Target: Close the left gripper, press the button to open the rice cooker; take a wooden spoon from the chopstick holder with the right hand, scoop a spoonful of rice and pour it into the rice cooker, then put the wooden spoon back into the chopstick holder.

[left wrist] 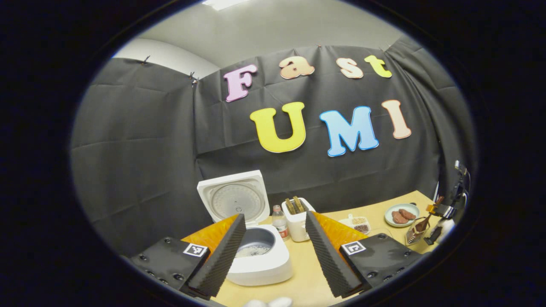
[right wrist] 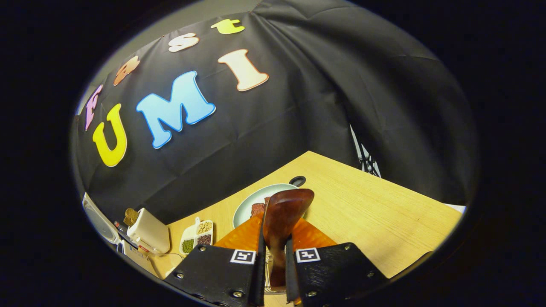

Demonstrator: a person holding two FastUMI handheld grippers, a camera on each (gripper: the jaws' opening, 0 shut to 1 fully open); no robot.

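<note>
Right gripper (right wrist: pixel 273 256) pinched wooden spoon (right wrist: pixel 283 213) by handle, bowl up at 12 o'clock, plate (right wrist: pixel 247 207) behind it. Left gripper (left wrist: pixel 273 251) spread wide, nothing held. Rice cooker (left wrist: pixel 256 256) between its fingers at 11 o'clock, lid raised, rice in pot. Chopstick holder (left wrist: pixel 298 221) at 12 o'clock, bottle (left wrist: pixel 280 221) just beside.

A light wooden bench (left wrist: pixel 311 273) carries the open rice cooker (left wrist: pixel 256 256), a bottle (left wrist: pixel 280 221), a white holder (left wrist: pixel 297 225), a divided grain dish (left wrist: pixel 357 224) and a plate (left wrist: pixel 401 214).
</note>
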